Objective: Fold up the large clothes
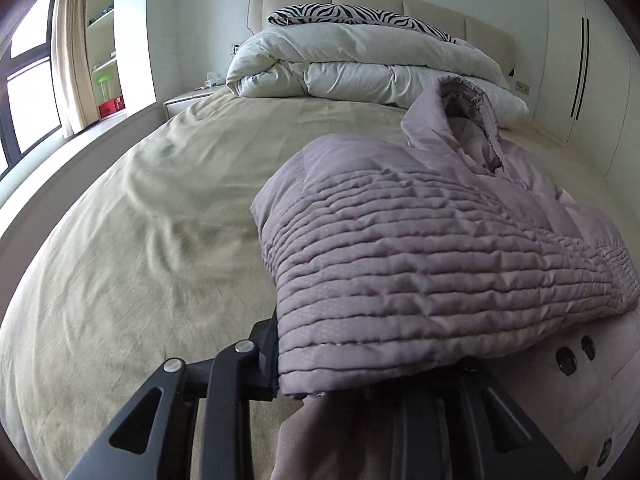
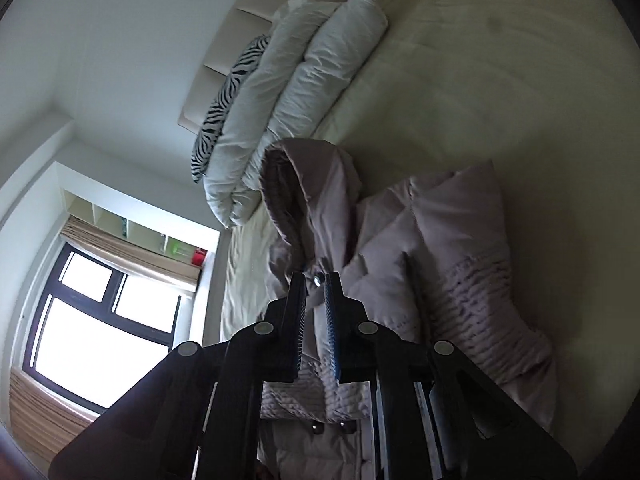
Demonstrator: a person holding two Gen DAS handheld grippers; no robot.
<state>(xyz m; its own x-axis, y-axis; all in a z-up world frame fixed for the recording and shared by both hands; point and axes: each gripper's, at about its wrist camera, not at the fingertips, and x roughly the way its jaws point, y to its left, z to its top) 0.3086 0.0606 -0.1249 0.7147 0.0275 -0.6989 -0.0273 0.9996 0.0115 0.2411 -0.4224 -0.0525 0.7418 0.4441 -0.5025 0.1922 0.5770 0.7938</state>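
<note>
A mauve quilted hooded coat lies on the beige bed, with a quilted part folded over toward me and the hood standing up behind. My left gripper is shut on the coat's near edge; the cloth drapes over the fingers and hides the tips. In the right wrist view, which is rolled sideways, the coat lies below the gripper with its hood toward the headboard. My right gripper is closed to a narrow gap on the coat's front edge by a metal snap.
A rolled white duvet and a zebra pillow lie at the headboard. A window with curtains and shelves are on the left, wardrobe doors on the right. Bare sheet spreads left of the coat.
</note>
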